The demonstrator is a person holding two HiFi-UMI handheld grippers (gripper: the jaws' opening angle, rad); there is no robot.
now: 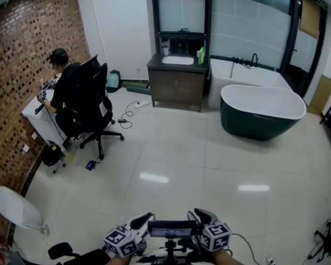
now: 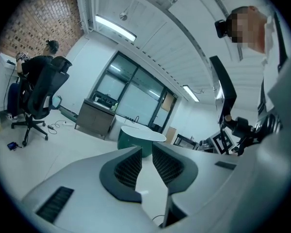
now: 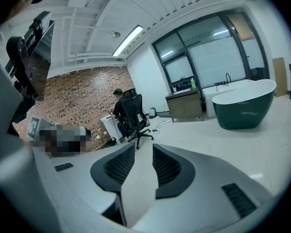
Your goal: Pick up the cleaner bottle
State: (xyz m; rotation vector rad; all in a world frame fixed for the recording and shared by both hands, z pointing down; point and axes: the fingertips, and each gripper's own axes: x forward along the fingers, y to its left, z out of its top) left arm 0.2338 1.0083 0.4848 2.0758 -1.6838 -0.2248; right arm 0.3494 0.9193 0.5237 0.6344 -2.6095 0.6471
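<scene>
head view: cleaner bottle (image 1: 201, 56), slim and bright green, stands upright on the dark vanity (image 1: 175, 86), just right of the white basin (image 1: 177, 60), well apart from the left gripper (image 1: 142, 221) and right gripper (image 1: 202, 216) low in frame.

left gripper view: jaws a narrow gap apart, nothing between them.

right gripper view: jaws parted, empty; the bottle is a tiny green sliver on the vanity, near the green bathtub (image 3: 244, 106).

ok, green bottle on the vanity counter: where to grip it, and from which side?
Mid body, coming level from the front of the vanity counter. The green bottle stands upright at the counter's right end, basin to its left, dark frame at its right, so the front looks clearest. Cap detail is too small to judge.
</scene>
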